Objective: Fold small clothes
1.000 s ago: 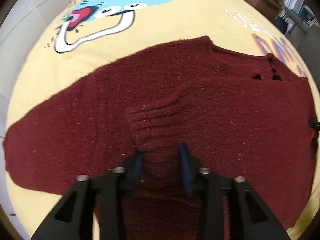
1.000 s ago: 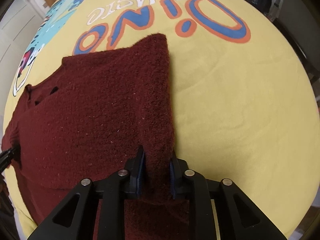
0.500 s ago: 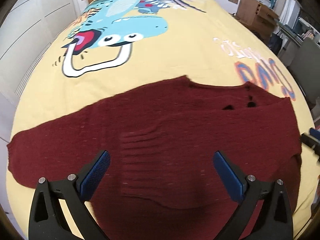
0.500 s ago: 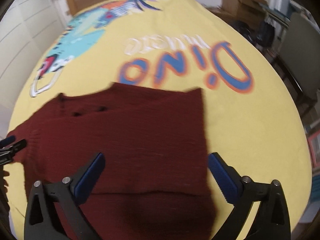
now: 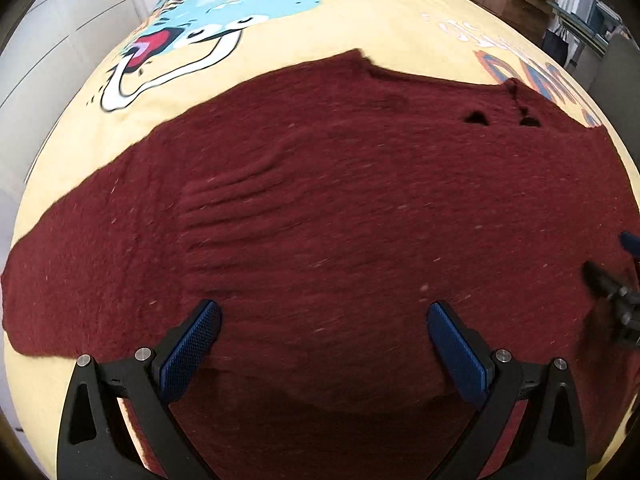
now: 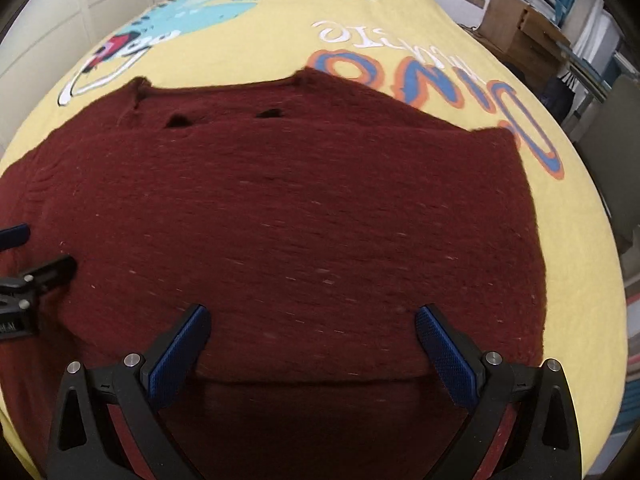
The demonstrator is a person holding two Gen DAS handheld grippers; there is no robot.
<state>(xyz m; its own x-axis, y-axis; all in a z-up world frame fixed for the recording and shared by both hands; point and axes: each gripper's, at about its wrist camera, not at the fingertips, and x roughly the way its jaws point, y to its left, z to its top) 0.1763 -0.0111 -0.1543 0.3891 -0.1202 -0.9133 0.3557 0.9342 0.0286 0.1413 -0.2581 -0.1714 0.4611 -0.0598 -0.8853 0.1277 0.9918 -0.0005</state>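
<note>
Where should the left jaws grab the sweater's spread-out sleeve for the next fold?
Probably the cuff end of the outstretched sleeve of the sweater. Come from its own outer side with the left gripper: it lies flat, free edge on the yellow bedspread.

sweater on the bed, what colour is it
Dark maroon red knit sweater, plain with no print; it shows best in the right wrist view.

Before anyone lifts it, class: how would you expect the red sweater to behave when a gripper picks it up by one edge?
The sweater would probably flop and drape, since it lies limp with soft ripples across the bedspread. Its thick, fuzzy knit suggests it should grip rather than slip. With a sleeve folded over, a one-edge lift would likely undo that fold.
</note>
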